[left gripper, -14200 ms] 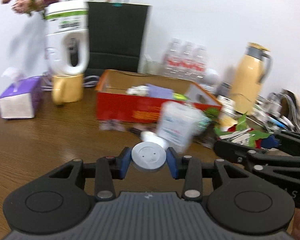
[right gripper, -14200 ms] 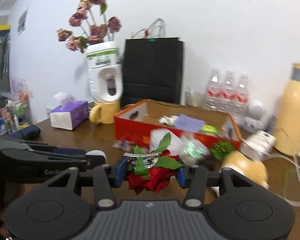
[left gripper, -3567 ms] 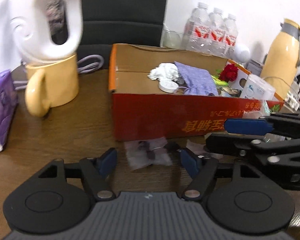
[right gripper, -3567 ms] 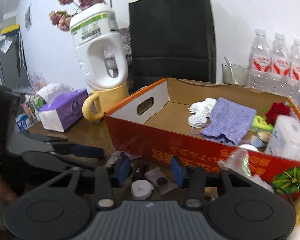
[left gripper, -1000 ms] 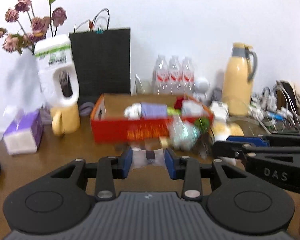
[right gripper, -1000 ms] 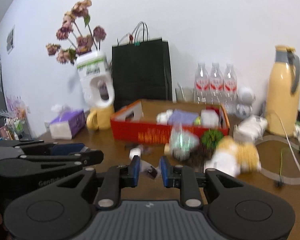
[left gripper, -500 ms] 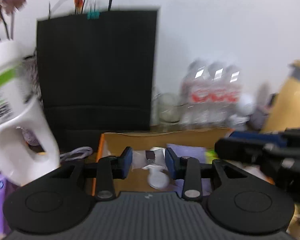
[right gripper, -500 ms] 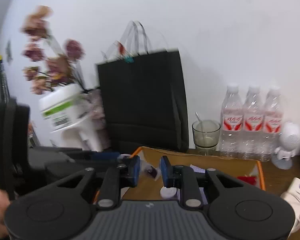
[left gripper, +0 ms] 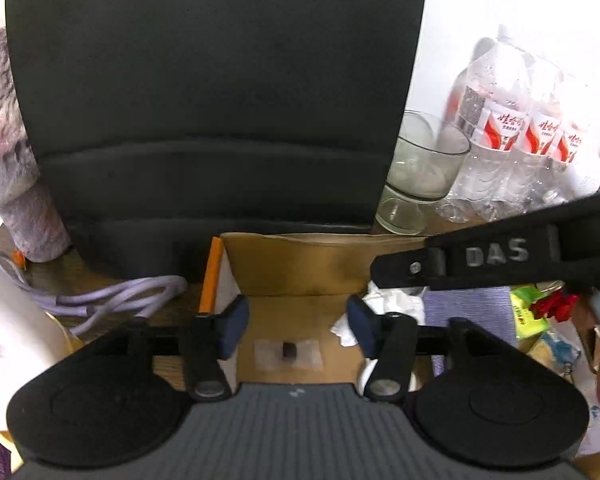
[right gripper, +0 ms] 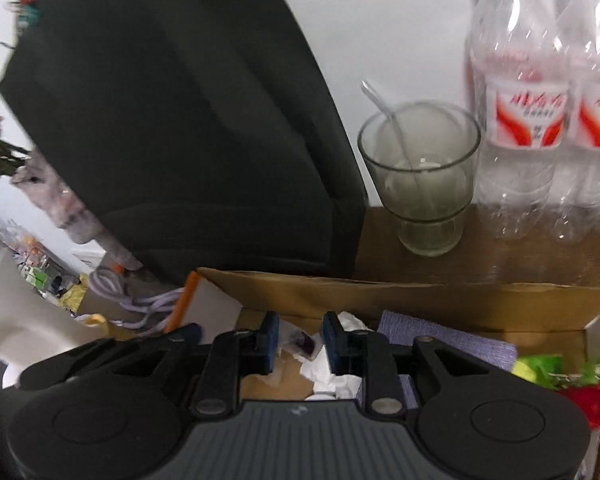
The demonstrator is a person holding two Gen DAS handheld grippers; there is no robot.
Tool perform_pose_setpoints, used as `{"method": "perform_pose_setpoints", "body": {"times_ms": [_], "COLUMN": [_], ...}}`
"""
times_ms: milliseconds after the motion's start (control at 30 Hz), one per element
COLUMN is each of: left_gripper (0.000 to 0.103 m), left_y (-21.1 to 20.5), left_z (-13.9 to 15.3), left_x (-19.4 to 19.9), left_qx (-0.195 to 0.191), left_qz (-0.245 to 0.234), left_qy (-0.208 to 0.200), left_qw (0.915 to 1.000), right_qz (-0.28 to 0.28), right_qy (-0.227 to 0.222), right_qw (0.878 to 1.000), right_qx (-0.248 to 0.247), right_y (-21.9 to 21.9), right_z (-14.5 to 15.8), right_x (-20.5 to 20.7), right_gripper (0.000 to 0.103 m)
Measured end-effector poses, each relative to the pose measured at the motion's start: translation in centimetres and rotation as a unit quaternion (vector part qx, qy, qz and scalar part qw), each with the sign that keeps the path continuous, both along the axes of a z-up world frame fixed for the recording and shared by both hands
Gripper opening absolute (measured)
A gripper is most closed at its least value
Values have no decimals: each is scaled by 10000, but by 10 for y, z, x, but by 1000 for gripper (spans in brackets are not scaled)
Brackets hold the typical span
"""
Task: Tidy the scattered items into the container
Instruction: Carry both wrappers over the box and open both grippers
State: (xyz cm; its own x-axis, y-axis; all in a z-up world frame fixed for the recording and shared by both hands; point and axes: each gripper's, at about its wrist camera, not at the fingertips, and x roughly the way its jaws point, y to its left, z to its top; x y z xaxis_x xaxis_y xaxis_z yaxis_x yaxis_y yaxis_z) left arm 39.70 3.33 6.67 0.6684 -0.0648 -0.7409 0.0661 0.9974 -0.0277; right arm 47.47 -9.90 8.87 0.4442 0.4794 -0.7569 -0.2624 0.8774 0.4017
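1. White wall is sitting behind a brown wooden table; a big black paper bag is filling the back-left of both views.
2. Far left, I'm seeing a grey-pink fuzzy object and a coiled lilac cable lying on the table beside the bag.
3. I'm holding both tools over the open cardboard box, which is sitting just in front of the bag, orange rim on its left edge.
4. My left gripper is hanging spread wide with nothing between its blue pads.
5. A small clear sachet with a dark centre is lying flat on the box floor, directly below that gap, touching neither pad.
6. My right gripper is sitting narrow, and a second clear packet with a dark purple bit is showing between its pads. I can't tell whether they're actually pinching it.
7. Right of that, crumpled white tissue, a lilac knitted cloth, a green item and a red flower are lying inside the box.
8. Behind the box, a glass with a stirrer is standing next to the bag, and water bottles are standing just right of it.
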Motion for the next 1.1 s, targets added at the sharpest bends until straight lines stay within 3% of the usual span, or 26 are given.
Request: {"method": "perform_pose_setpoints", "body": {"times_ms": [133,167,333,533,567,667,867,1100], "left_gripper": [69,69,72,95,100,100,103,103], "left_y": [1,0,2,0,-1,-6,-26,-50], "left_z": [-3,-2,17,49,54,70,104,99], "left_x": [-1,-3,-12,-36,-41,-57,-100,-145], "left_qx": [-11,49,-26,6,42,30,55,65], "left_qz": [-40,-64,75,190,221,300,132,140], "left_qy": [67,94,147,105,74,51,-155,-226], "left_qw": [10000,9999,9999,9998,9997,9995,9998,9996], "right_qz": [-60,-63,-156,-428,-437,-560,-776,-834], "right_qy": [330,334,385,142,132,54,-141,-352], "right_qw": [9993,9993,9991,9972,9964,9928,9905,9903], "right_qx": [139,152,2,-593,-719,-1060,-1127,-1054], "right_y": [3,2,-5,-38,-47,-72,-112,-129], "right_z": [-14,-15,-6,32,37,50,78,88], "right_x": [5,4,-7,-38,-46,-74,-124,-174], "right_gripper": [41,49,53,73,73,73,79,83]}}
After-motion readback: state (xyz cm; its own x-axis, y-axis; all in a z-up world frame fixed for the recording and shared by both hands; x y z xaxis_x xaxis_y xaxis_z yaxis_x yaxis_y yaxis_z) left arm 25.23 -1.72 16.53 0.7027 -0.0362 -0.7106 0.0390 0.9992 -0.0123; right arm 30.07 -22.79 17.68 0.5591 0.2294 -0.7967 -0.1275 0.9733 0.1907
